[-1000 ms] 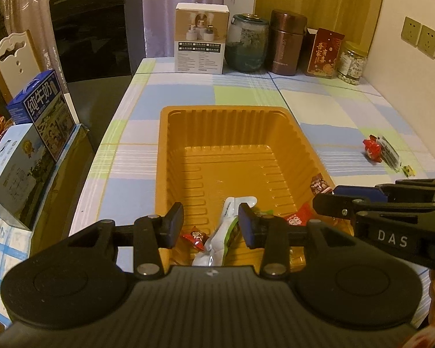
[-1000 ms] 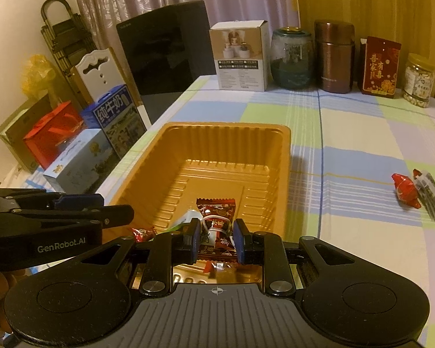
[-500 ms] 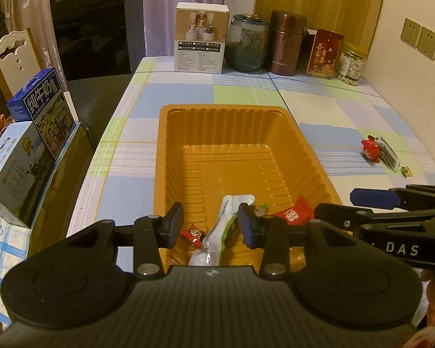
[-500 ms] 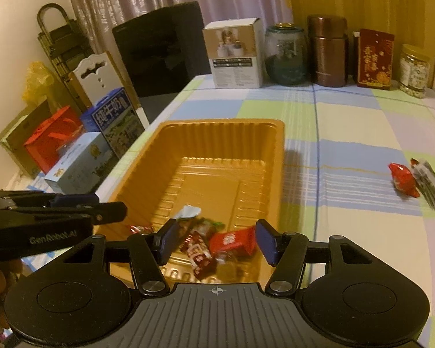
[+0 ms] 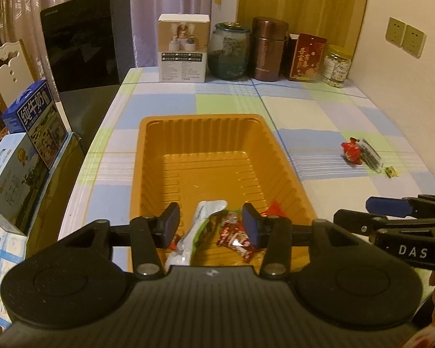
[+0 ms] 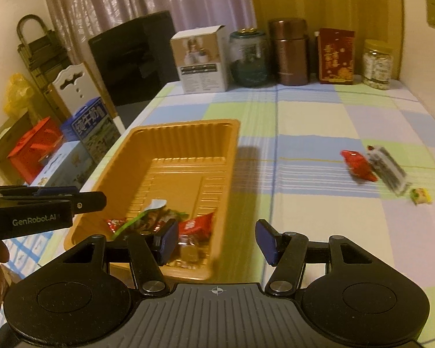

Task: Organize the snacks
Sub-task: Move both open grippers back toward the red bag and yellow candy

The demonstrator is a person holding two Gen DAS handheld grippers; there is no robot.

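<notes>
An orange tray (image 5: 208,133) (image 6: 188,136) sits on the checked tablecloth. At its near end lie a white-green packet (image 5: 197,229), a brown-red candy (image 5: 235,236) and a red packet (image 6: 195,226). My left gripper (image 5: 211,226) is open and empty above the tray's near end. My right gripper (image 6: 217,240) is open and empty, over the tray's near right corner; it also shows in the left wrist view (image 5: 391,211). On the cloth to the right lie a red snack (image 6: 358,165), a dark striped packet (image 6: 388,169) and a small green-yellow candy (image 6: 420,195).
At the table's far edge stand a white box (image 5: 184,52), a glass jar (image 5: 230,50), a brown canister (image 5: 268,49), a red packet (image 5: 307,58) and a jar of nuts (image 5: 336,66). A black chair (image 5: 81,43) and boxed cartons (image 5: 34,119) stand left of the table.
My right gripper opened and dropped the brown-red candy into the tray, then moved right toward the tray's corner. The left gripper stayed open and moved back a little.
</notes>
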